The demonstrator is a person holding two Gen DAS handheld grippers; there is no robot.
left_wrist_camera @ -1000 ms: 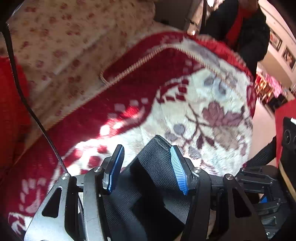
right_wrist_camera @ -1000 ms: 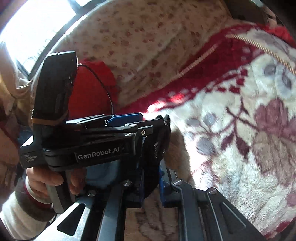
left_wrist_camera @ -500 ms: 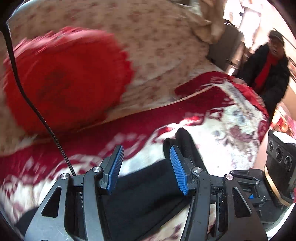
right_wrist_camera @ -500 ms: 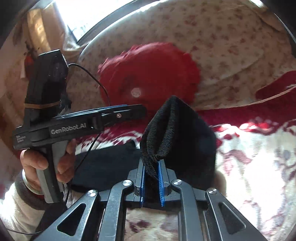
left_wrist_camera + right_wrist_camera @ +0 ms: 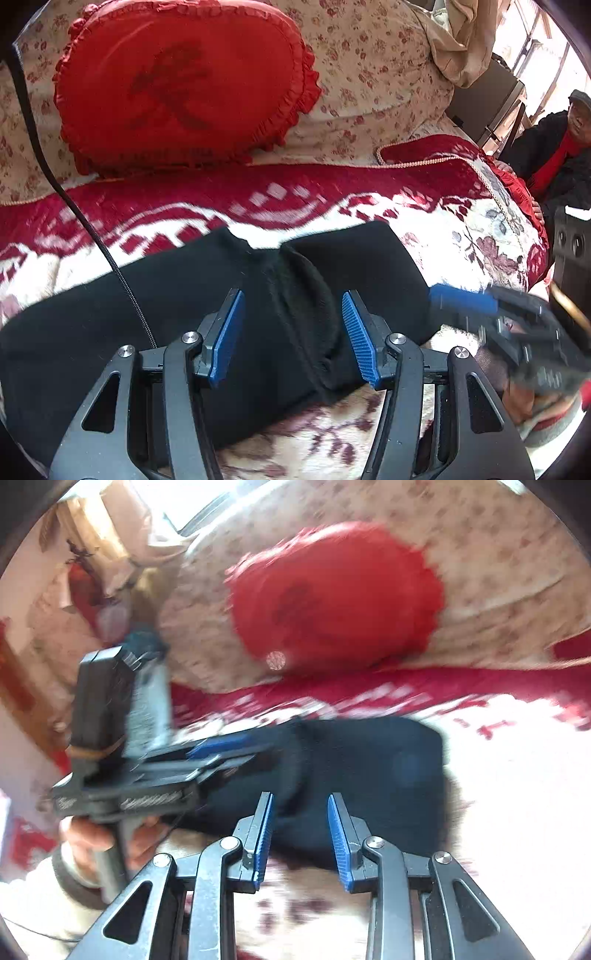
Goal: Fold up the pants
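I am hovering both released grippers, left gripper (image 5: 291, 334) and right gripper (image 5: 300, 836), over the folded pants (image 5: 229, 295) directly ahead. Next move likely calls for regrasping an edge.

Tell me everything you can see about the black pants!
The black pants look soft and fleecy, like thick knit. They lie folded flat on the red-and-cream flowered blanket, a layer doubled over with a curved, thick edge showing in the middle. Both hand-held grippers, left and right, hover open above them, gripping nothing.

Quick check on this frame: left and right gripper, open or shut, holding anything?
Left gripper: open, holding nothing, over the black pants.
Right gripper: open, holding nothing; pants lie on the blanket.
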